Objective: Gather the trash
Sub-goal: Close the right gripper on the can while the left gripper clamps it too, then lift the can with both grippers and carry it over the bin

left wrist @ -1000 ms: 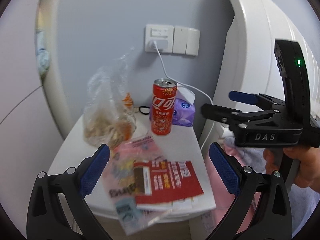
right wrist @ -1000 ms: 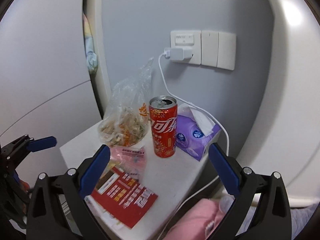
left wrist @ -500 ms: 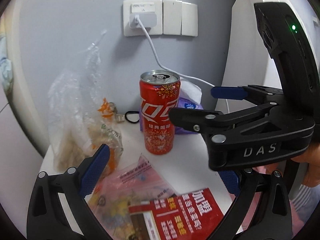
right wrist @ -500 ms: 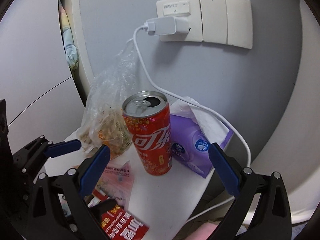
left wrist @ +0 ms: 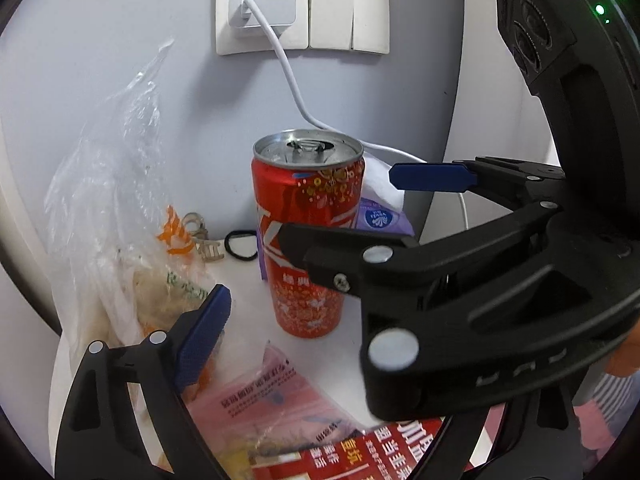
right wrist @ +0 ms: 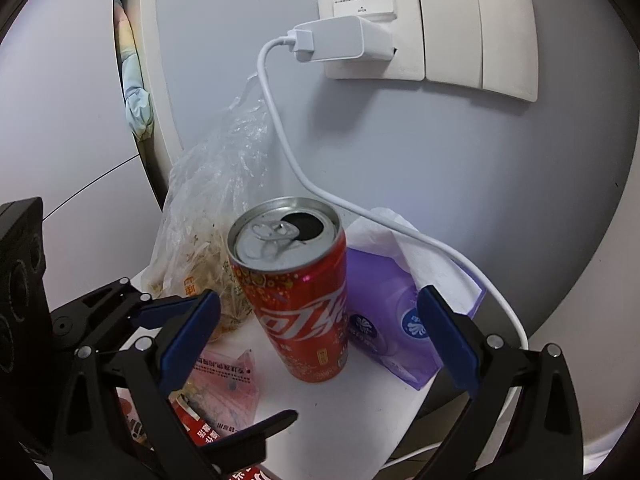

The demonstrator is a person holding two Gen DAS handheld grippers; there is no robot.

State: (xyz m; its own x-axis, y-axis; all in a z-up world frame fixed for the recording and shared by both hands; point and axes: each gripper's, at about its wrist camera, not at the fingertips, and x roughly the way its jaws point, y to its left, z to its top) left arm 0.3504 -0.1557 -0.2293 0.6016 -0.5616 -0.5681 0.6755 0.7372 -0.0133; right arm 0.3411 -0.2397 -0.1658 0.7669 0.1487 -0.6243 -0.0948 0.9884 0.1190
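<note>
With the red can [right wrist: 296,292] standing upright on the white table [right wrist: 360,396] between the wide-apart, empty fingers of the right gripper [right wrist: 320,340], pickup is beginning: next they must clamp its sides, while the left gripper [right wrist: 208,364], empty, is narrowing beside the food bag [left wrist: 120,240].

The upright red aluminium drink can [right wrist: 298,292], standing between the right gripper's [right wrist: 320,334] fingers, carries white Chinese Coca-Cola script. The purple soft tissue pack [left wrist: 378,218] behind it reads "vinda". The red printed leaflet [left wrist: 360,458] shows white Chinese characters, too small to read.
</note>
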